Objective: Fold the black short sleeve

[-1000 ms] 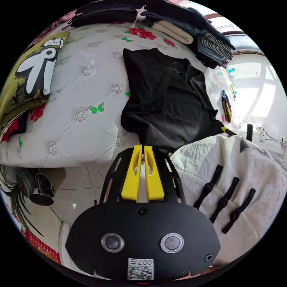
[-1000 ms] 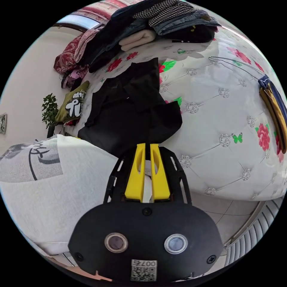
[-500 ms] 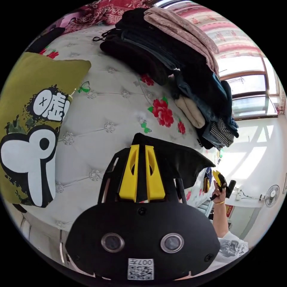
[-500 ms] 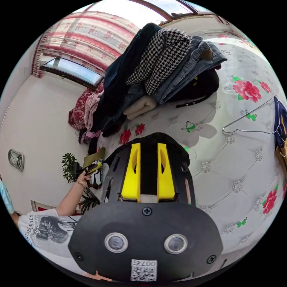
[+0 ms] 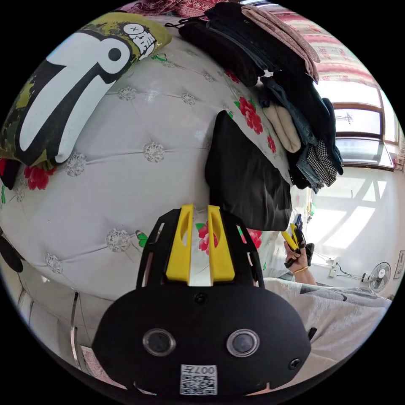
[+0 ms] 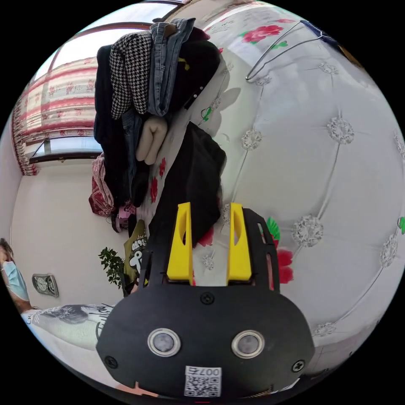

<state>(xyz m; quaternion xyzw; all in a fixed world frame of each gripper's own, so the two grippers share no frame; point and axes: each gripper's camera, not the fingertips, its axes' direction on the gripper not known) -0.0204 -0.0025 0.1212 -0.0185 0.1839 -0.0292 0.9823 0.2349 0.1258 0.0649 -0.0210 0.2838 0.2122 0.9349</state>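
Beyond both parted grippers point(image 5: 199, 209) point(image 6: 209, 206) lies the folded shirt point(image 5: 244, 185)

The folded shirt point(image 5: 247, 185) lies on the bed point(image 5: 126, 168). A clothes pile point(image 5: 278, 93) sits just behind it. A cushion point(image 5: 71, 80) rests well apart.

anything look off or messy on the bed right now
The black short sleeve lies folded into a compact block on the bed, nothing askew there. The odd bits are a bare wire hanger lying loose on the cover, and the pile of clothes stacked unevenly, with garments slumping over its side. Both grippers are open and empty.
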